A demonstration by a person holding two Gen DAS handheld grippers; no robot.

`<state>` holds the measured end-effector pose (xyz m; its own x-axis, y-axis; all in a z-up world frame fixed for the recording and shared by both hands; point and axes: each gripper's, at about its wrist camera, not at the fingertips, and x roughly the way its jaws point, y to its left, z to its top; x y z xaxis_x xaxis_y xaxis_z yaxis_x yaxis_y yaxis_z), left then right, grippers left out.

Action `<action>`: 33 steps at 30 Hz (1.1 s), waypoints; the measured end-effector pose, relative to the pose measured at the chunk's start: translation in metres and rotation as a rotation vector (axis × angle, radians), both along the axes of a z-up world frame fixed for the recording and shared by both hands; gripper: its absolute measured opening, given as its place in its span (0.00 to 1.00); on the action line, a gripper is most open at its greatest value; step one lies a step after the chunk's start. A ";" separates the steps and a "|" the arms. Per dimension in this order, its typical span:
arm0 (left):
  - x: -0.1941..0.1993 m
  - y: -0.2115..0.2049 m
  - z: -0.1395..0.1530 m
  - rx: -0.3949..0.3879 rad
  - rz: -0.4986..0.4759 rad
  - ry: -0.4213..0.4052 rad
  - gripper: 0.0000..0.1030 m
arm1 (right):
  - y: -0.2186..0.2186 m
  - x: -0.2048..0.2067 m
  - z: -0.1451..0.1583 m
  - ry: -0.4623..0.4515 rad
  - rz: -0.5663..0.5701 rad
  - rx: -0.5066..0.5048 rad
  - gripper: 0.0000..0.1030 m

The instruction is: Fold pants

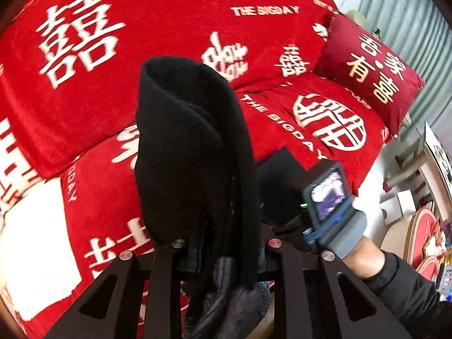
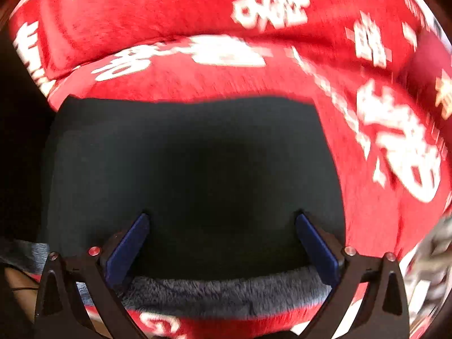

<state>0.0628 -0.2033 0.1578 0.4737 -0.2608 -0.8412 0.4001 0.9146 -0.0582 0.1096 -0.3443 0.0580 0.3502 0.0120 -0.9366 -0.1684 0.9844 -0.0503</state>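
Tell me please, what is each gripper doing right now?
Left gripper: shut on the black pants, a folded bunch lifted above the red sofa cover.
Right gripper: open, holding nothing, over the pants.

Red sofa cover [image 1: 169,28] with white characters, dark red cushion [image 1: 370,67], possibly cluttered shelves [image 1: 423,175]

Whole sofa [image 1: 175,28] is under a red throw with white double-happiness characters and "THE BIGDAY" lettering. Dark red pillow [image 1: 373,67] with gold characters sits at its right end. Grey-green ribbed wall [image 1: 406,14] behind, cluttered white shelf [image 1: 423,163] off right.
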 end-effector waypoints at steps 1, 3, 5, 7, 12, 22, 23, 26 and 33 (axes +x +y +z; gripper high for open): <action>0.001 -0.009 0.001 0.001 -0.014 0.004 0.22 | 0.001 0.003 0.000 0.002 -0.005 0.007 1.00; 0.000 -0.025 0.001 0.007 -0.036 0.006 0.22 | -0.008 0.007 0.003 0.002 -0.002 0.031 1.00; -0.001 -0.044 0.001 0.010 -0.068 0.008 0.20 | -0.032 0.003 0.014 -0.034 -0.058 0.087 1.00; 0.002 -0.061 -0.003 0.007 -0.092 0.024 0.18 | -0.061 0.002 0.028 -0.067 -0.142 0.137 1.00; 0.019 -0.108 -0.046 0.041 -0.130 0.101 0.18 | -0.118 0.000 0.031 -0.072 -0.277 0.104 1.00; 0.045 -0.160 -0.128 0.134 -0.113 0.237 0.18 | -0.159 -0.019 0.006 -0.041 -0.342 0.168 1.00; 0.050 -0.161 -0.135 0.131 -0.101 0.258 0.18 | -0.160 -0.021 0.007 -0.047 -0.340 0.163 1.00; 0.061 -0.157 -0.143 0.078 -0.071 0.309 0.25 | -0.160 -0.027 0.010 -0.063 -0.326 0.136 1.00; 0.052 -0.158 -0.116 -0.004 -0.103 0.332 0.65 | -0.174 -0.057 0.028 -0.095 -0.289 0.245 1.00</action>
